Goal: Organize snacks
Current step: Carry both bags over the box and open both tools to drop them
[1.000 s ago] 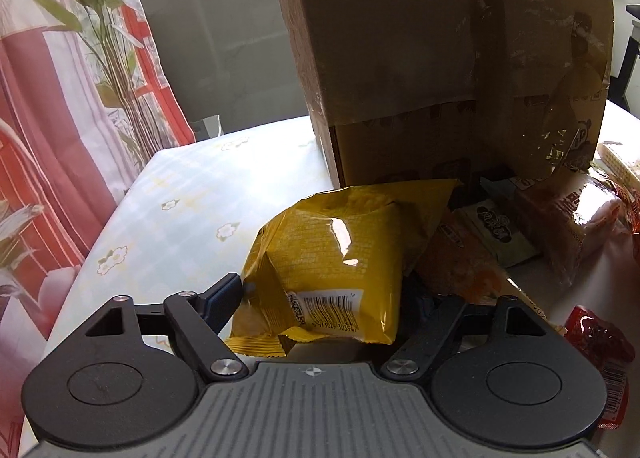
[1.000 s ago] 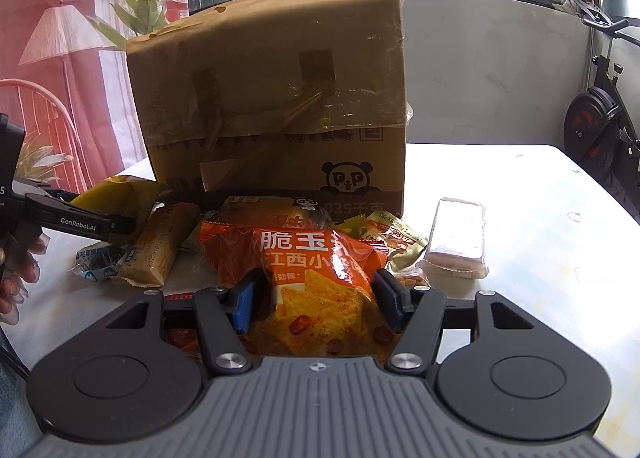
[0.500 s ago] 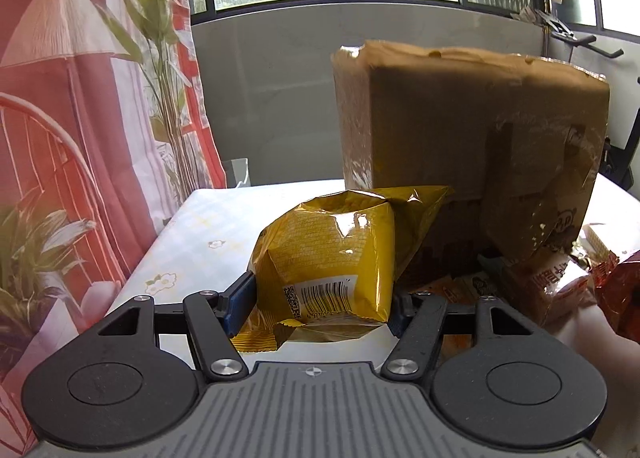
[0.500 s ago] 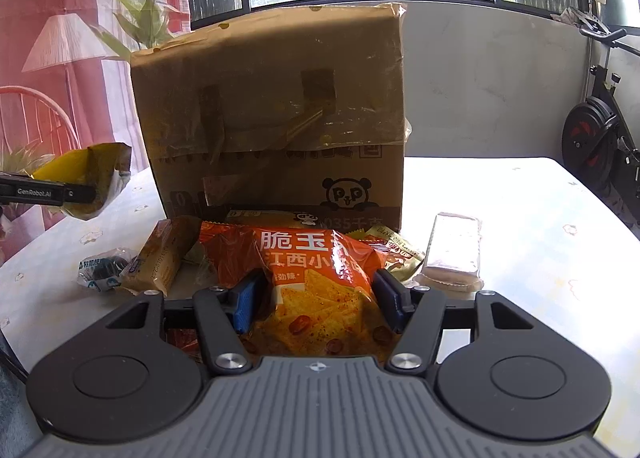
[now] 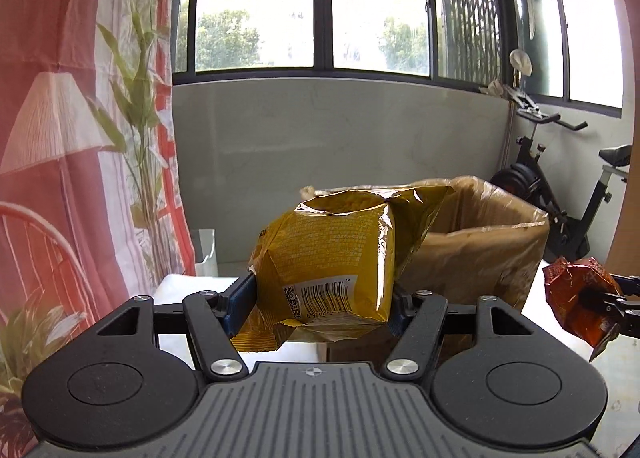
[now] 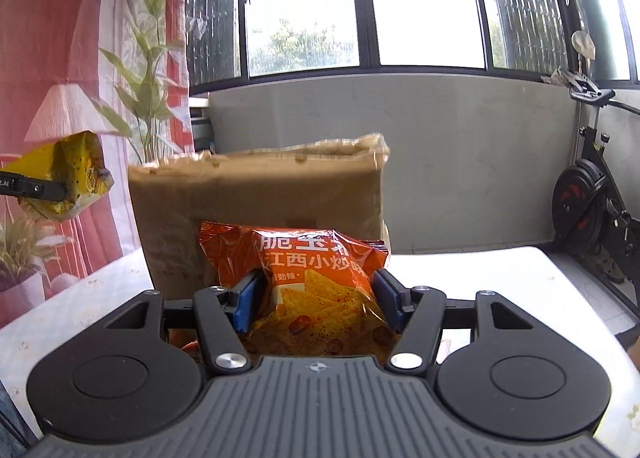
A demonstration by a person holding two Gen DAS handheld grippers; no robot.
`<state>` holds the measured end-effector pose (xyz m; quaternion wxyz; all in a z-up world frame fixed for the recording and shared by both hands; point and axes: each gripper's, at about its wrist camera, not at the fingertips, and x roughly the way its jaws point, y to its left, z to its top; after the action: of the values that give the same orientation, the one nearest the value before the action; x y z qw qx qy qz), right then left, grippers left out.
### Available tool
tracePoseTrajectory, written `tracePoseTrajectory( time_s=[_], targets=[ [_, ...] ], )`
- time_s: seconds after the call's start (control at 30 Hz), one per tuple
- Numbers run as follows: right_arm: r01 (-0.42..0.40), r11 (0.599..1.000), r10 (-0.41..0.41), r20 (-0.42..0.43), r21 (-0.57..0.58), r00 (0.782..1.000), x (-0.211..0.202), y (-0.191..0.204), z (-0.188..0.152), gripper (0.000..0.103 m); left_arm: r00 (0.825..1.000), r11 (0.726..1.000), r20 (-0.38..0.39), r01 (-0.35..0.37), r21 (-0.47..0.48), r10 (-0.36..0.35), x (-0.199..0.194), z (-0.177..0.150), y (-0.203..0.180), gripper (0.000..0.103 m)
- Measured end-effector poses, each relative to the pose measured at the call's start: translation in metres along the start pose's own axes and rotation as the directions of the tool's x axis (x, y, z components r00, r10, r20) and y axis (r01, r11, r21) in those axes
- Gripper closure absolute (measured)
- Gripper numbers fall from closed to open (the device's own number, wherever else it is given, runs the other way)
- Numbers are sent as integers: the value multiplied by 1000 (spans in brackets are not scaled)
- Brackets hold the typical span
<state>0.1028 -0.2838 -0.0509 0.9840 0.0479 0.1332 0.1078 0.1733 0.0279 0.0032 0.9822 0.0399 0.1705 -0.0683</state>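
Here the left claw is clamped on one yellow snack bag, held up in the air in front of the cardboard box, whose open top shows behind the bag. The right claw is clamped on one orange chip bag, also lifted, with the near wall of the same box standing directly behind it. In the left wrist view the orange bag appears at the far right edge, level with the box's side. In the right wrist view the yellow bag hangs at the far left, higher than the box rim. The single box sits on the white counter. Around it: a pink curtain printed with a lamp and leaves on the left, a window wall behind, and one exercise bike at the right.
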Motion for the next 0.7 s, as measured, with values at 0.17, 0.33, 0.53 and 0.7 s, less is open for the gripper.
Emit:
tracePoseTrajectory(
  time_s=[0.17,0.33,0.53,0.7],
  targets=[
    [-37,997,43,82,-74,996,8,0,56,41,996,998,55,64,2,-64,11,41,-19,35],
    [-27,983,54,149,-180,987,43,7,100,41,991,992,58,120,-23,-119,51,76,-45,35],
    [25,966,6,119,-256,993,126,22,110,41,990,980,-13,137,-143,-140,128,87,-63,35],
    [31,968,-26,24,-248,999,168,23,97,41,988,985,-90,110,-130,-122,167,80,-75,35]
  ],
)
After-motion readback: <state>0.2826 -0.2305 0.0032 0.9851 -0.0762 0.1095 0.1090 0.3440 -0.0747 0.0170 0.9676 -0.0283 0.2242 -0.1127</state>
